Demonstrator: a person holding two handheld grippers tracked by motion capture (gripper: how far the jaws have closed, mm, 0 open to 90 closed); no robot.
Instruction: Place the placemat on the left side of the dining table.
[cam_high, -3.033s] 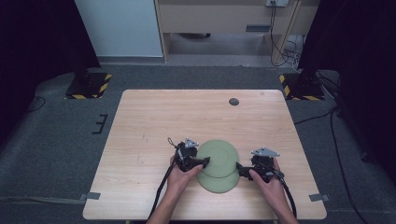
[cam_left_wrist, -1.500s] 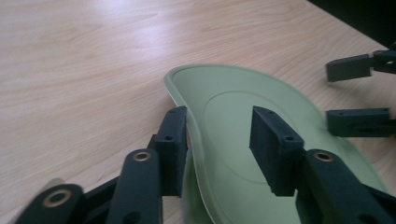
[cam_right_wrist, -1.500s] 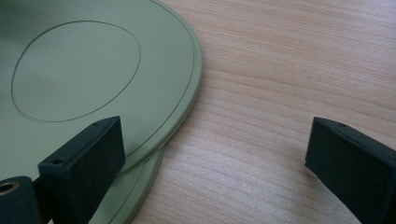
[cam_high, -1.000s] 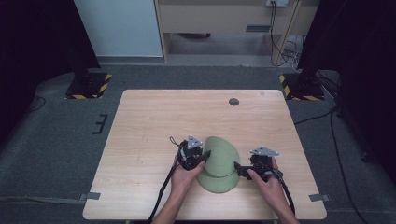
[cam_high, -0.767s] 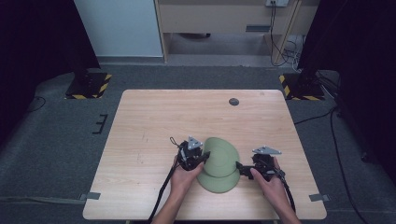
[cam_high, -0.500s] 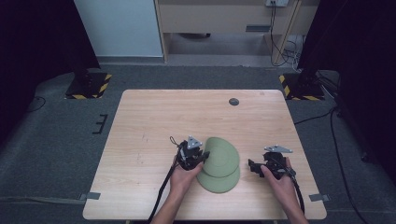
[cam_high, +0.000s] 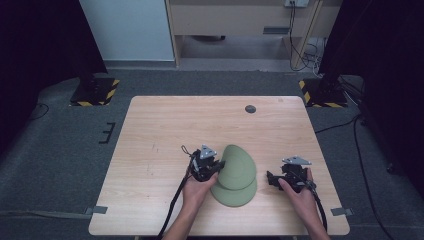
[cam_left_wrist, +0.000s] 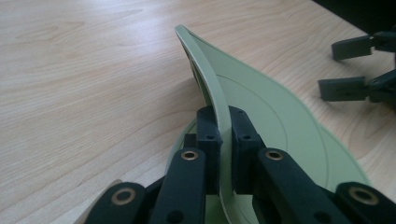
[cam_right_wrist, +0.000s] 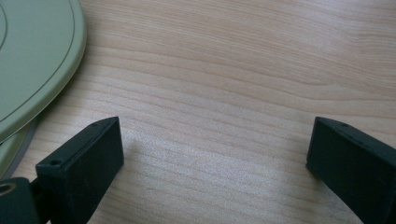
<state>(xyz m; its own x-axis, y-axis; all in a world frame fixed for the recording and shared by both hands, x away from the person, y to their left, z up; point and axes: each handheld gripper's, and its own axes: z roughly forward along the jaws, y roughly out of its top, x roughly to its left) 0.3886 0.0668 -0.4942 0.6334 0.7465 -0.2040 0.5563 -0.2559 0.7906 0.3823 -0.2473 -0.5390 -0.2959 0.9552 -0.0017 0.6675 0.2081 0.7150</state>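
On the near half of the table, left to right:

Table (cam_high: 165, 130): pale wood-grain top, rectangular with rounded corners, matte; fine grain lines show in both gripper views.

Left gripper (cam_high: 218, 166): black, hard-edged jaws with brass-coloured pivot rivets; a grey three-cornered plate sits on top. Its jaws have just been closing and now stand clamped on the rim of the upper plate, one flat pad on each face.

Upper plate (cam_high: 237, 165): thin, smooth, sage-green disc with faint concentric rings. It is tilted, with its gripped left edge raised and its right side resting on the lower plate. In the left gripper view (cam_left_wrist: 261, 107) the rim rises as a slim curved edge between the pads.

Lower plate (cam_high: 235, 194): same green, round, lying flat on the table under the upper plate, offset toward the person.

Right gripper (cam_high: 270, 180): black, blocky rectangular pads; jaws spread wide with only bare wood between them (cam_right_wrist: 215, 158). It stands just beside the plates' right edge, apart from them.

Disc (cam_high: 250, 109): small, dark, round, near the far table edge.
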